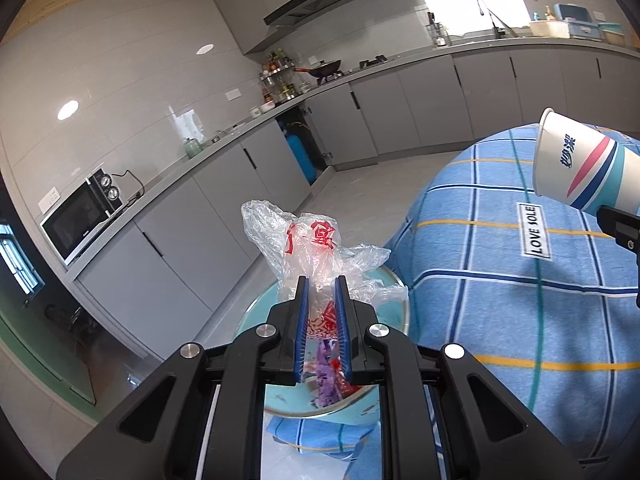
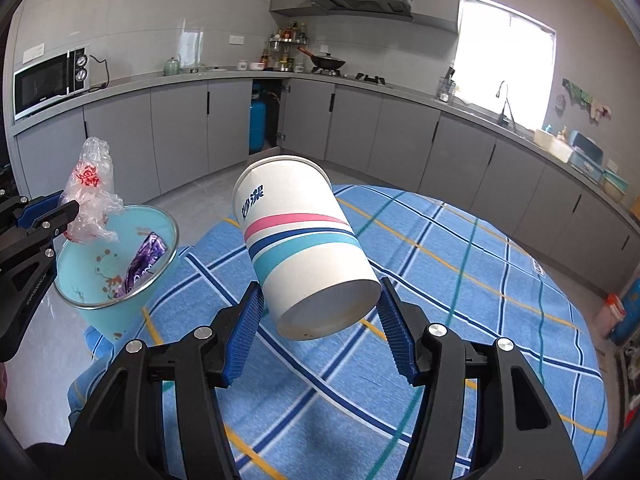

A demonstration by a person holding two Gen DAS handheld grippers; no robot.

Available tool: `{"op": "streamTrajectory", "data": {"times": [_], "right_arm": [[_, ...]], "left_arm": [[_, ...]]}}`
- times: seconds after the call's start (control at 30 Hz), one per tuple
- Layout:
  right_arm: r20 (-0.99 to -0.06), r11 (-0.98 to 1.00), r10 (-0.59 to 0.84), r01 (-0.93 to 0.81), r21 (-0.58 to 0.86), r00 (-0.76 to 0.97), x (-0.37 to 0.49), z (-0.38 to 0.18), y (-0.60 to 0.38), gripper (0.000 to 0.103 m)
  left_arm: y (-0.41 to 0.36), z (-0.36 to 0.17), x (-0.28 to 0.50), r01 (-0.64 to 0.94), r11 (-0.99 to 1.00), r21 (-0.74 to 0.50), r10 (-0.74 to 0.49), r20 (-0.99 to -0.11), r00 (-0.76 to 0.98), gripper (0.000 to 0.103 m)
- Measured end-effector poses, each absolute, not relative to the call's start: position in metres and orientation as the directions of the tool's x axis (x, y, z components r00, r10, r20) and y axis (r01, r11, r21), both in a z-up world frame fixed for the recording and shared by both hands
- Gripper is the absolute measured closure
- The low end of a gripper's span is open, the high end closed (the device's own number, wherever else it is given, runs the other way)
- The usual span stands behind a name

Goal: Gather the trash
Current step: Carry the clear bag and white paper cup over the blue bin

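Note:
My left gripper [image 1: 322, 280] is shut on a crumpled clear plastic bag with red print [image 1: 308, 244], held just above a light blue waste bin [image 1: 396, 308]. In the right wrist view the same bag [image 2: 90, 196] hangs over the bin's rim [image 2: 168, 248], and a purple wrapper [image 2: 144, 264] lies inside the bin. My right gripper [image 2: 320, 300] is shut on a white paper cup with pink and blue stripes [image 2: 304, 240], tilted with its mouth pointing away, above the blue checked tablecloth [image 2: 440, 320]. The cup [image 1: 580, 168] shows at the right edge of the left wrist view.
The bin stands on the floor by the round table's left edge. Grey kitchen cabinets [image 2: 180, 132] run along the back with a microwave [image 2: 48, 80], a blue gas cylinder [image 2: 257, 124] in an open cabinet, a wok [image 2: 326, 64] and a sink tap [image 2: 502, 100].

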State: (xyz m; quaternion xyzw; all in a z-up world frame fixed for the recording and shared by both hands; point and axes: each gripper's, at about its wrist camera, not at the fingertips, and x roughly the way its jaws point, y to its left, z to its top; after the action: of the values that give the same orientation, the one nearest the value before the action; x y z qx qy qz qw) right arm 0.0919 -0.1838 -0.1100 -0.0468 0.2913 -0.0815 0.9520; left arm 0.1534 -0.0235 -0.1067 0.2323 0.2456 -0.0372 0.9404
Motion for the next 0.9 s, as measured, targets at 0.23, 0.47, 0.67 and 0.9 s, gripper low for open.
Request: {"op": "streamTrajectory", "data": {"times": [0.23, 0.47, 0.67, 0.9], "right_arm": [[-0.541, 0.986, -0.159, 0.1, -0.136, 0.826, 0.1, -0.109, -0.169, 0.045], [-0.541, 0.988, -0.138, 0.075, -0.137, 0.83, 0.11, -0.109, -0.158, 0.045], [-0.542, 0.989, -0.118, 0.047, -0.143, 0.832, 0.121, -0.107, -0.145, 0.045], [-0.547, 0.988, -0.1, 0.02, -0.151, 0.831, 0.132, -0.109, -0.129, 0.045]], "left_arm": [[-0.009, -0.105, 0.158, 0.154, 0.896, 0.417, 0.07, -0.474, 0.877, 0.09], [0.009, -0.104, 0.166, 0.108, 0.901, 0.419, 0.114, -0.47, 0.875, 0.09], [0.024, -0.104, 0.175, 0.077, 0.904, 0.42, 0.145, -0.472, 0.869, 0.09], [0.036, -0.105, 0.181, 0.056, 0.907, 0.417, 0.166, -0.476, 0.863, 0.09]]}}
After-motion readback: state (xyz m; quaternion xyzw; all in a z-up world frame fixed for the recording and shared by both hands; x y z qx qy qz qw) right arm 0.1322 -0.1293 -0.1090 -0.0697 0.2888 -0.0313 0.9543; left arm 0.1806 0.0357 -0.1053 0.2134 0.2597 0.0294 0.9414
